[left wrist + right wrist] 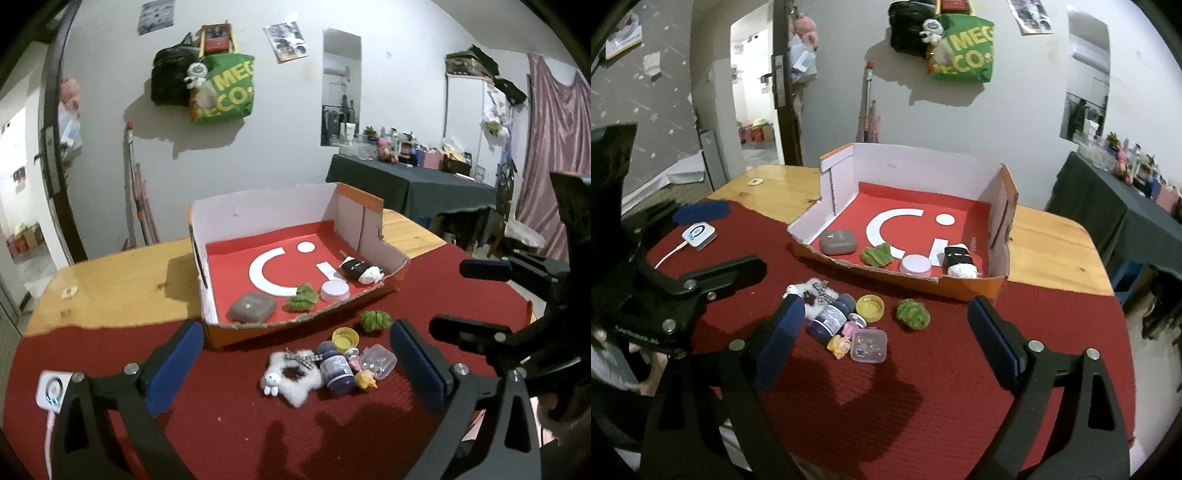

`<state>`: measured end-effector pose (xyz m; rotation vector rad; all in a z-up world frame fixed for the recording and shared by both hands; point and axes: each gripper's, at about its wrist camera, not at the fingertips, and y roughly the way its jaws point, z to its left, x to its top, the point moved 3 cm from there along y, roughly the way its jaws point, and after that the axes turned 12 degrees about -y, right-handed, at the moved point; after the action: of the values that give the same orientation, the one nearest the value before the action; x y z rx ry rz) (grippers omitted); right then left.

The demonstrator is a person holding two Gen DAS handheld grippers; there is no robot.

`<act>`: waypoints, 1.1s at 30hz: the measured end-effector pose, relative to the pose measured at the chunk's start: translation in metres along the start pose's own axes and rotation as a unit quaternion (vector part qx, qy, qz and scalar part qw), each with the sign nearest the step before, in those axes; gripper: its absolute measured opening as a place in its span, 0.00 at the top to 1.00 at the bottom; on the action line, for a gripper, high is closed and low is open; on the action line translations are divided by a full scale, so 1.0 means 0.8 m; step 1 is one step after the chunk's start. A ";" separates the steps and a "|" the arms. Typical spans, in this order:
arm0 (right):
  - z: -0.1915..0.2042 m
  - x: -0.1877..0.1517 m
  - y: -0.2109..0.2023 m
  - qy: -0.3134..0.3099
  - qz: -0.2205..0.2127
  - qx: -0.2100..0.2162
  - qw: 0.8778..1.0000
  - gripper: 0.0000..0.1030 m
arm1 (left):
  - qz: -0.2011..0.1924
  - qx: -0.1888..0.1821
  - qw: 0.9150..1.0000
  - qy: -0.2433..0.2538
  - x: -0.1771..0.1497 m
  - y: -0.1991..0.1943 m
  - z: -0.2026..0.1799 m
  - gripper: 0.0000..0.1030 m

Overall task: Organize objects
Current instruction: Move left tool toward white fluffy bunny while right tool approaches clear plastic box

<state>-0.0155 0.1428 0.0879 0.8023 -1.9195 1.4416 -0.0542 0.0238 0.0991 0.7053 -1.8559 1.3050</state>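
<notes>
Both tools held apart, empty: left tool [295, 363], right tool [886, 343].

Cardboard box [964, 286] set mid-worktop, partly filled.

Loose pile left on red mat toward near edge: dark bottle [831, 317], clear case [868, 346], yellow cap [870, 307], green scrunchie [913, 314].

Outlying scrunchie best taken first; pads closed squarely, neighbours undisturbed.

We see our left gripper [295, 363] and right gripper [886, 334] as black frames with silver screws, each finger faced with a blue pad [177, 365].
</notes>
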 end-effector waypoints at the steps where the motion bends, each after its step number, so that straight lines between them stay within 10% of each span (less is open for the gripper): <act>1: -0.002 -0.003 0.002 0.005 -0.002 -0.005 1.000 0.12 | -0.002 0.003 1.000 -0.007 -0.004 0.001 0.002 0.00; 33: -0.028 -0.079 0.073 0.095 0.051 -0.019 0.994 0.09 | 0.075 0.059 0.990 -0.103 -0.083 0.064 0.052 0.00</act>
<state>-0.0171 0.1844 0.0095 0.5349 -1.8602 1.4800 -0.0675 0.0027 0.0086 0.8019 -2.0416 1.4965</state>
